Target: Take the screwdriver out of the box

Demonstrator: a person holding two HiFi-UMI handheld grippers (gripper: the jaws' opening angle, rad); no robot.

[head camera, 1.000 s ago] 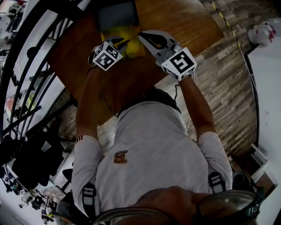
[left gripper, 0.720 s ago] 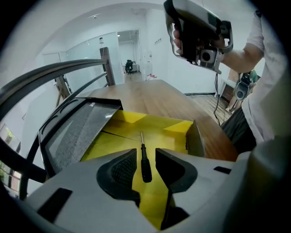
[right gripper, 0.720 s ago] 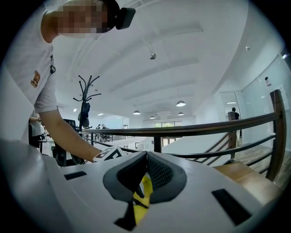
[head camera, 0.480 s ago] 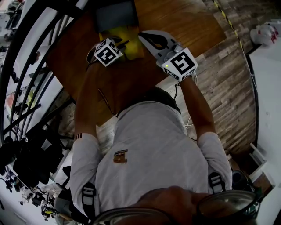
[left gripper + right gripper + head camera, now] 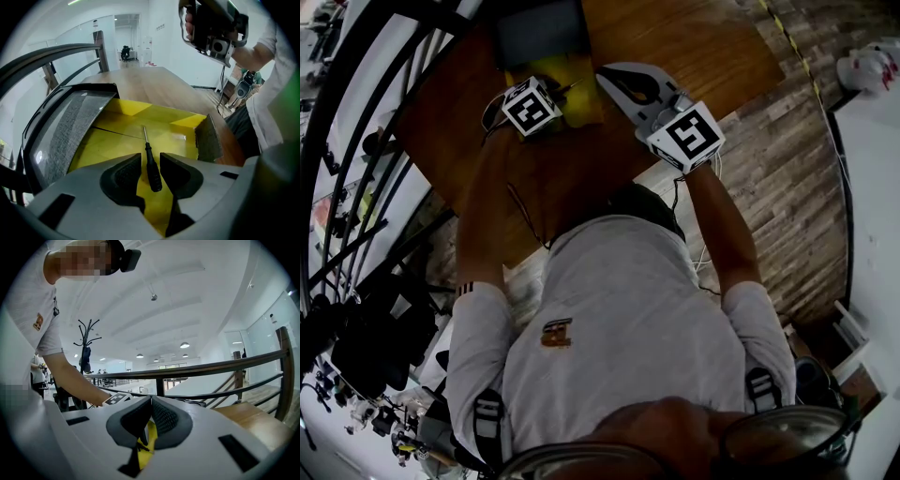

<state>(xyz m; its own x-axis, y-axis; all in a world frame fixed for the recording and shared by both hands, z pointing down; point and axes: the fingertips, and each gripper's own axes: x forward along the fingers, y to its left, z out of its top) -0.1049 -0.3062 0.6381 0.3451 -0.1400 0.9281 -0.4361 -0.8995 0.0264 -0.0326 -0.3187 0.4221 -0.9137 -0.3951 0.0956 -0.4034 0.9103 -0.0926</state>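
The bench (image 5: 675,47) carries an open yellow box (image 5: 112,140). The right gripper (image 5: 150,401) hangs above, fingers together. The left gripper's (image 5: 149,158) fingers stand apart around the screwdriver (image 5: 153,173), which lies on the box floor (not yet pinched). A shallow pinch could let its round handle slip out.

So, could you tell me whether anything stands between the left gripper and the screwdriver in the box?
Nothing visible does. The lid of the box is folded back at the left, and the screwdriver lies alone on its yellow floor, with the handle between the open jaws of the left gripper.
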